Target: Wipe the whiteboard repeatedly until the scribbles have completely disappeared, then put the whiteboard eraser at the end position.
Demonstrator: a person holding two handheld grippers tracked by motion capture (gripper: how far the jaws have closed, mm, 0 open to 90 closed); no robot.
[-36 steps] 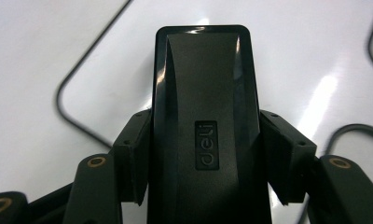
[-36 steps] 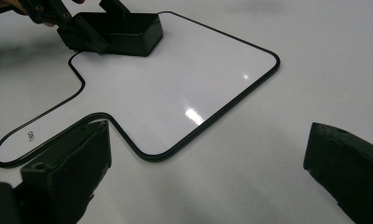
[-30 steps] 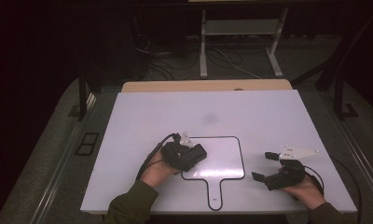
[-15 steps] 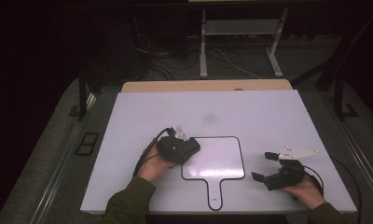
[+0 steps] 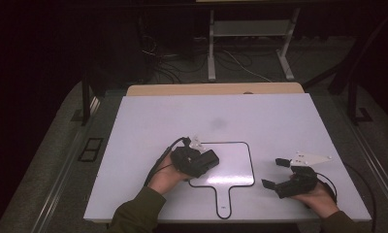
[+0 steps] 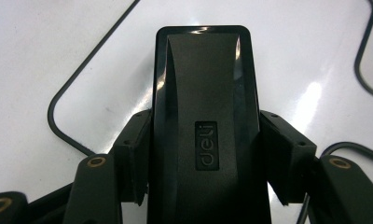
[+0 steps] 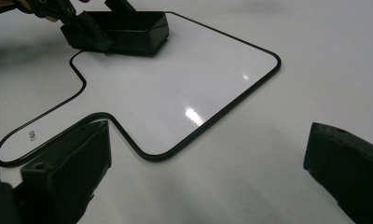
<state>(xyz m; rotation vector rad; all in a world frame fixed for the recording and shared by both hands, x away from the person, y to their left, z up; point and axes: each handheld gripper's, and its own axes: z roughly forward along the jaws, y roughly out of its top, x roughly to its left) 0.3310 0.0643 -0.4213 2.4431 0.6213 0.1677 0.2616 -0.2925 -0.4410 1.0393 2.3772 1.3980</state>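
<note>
Our left gripper [image 5: 209,160] has slid rightward, jaws clamped on the black eraser [image 6: 205,116] resting at the handled whiteboard's [image 5: 233,165] left edge. We'd keep it flat while wiping. Our right gripper [image 5: 274,179] waits wide open, empty.

White table [image 5: 279,116] bare across far half, passage free there, small white board [image 5: 235,160] lies flat at near centre, low enough to pass over, left gripper [image 5: 209,160] with black eraser [image 6: 205,116] blocks board's left edge, right gripper [image 5: 274,174] occupies near right
</note>
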